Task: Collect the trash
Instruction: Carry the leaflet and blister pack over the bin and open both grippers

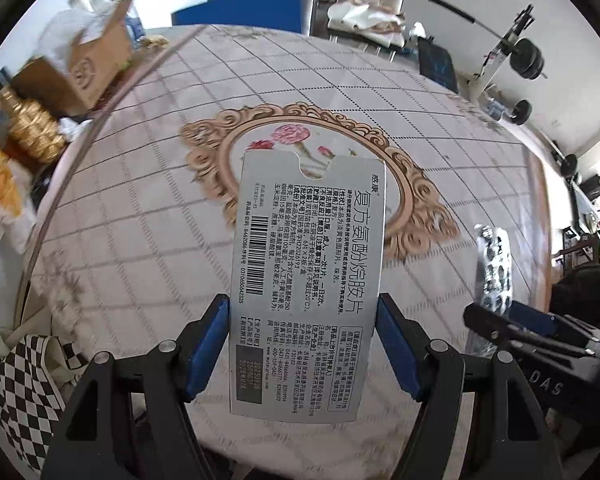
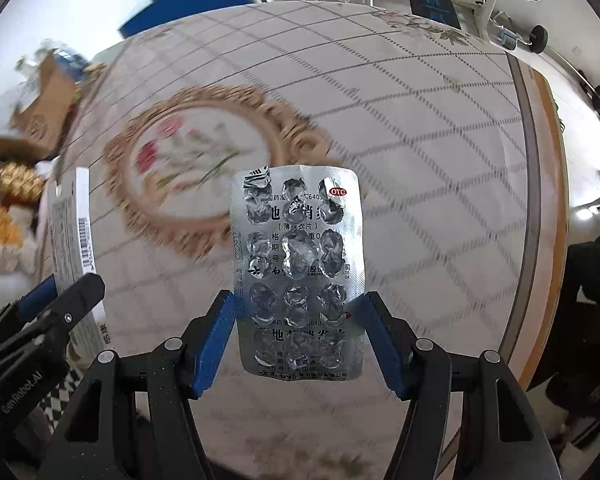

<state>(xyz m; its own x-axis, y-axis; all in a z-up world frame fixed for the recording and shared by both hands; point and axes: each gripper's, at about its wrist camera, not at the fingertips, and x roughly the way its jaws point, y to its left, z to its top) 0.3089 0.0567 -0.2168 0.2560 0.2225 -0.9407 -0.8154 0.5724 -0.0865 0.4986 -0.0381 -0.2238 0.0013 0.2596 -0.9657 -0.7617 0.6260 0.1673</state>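
Left gripper [image 1: 303, 344]: blue pads clamped on both long edges of a flat grey-white printed medicine carton [image 1: 306, 276], held above the round table with grid-pattern cloth [image 1: 440, 152].

Right gripper [image 2: 300, 336]: pads pinching a silver foil blister sheet [image 2: 298, 268], 12 pockets crushed, also above the cloth.

Brown cardboard box [image 1: 96, 64] at far left table edge, well apart.

- My left tongs' medicine box [image 1: 306, 280] is matt printed card.
- My right tongs' blister sheet [image 2: 298, 272] is shiny crinkled foil (bubbles clear plastic).
- Tablecloth [image 1: 400, 92] looks smooth, slightly glossy.
- Blue pads [image 2: 216, 344] look matt.
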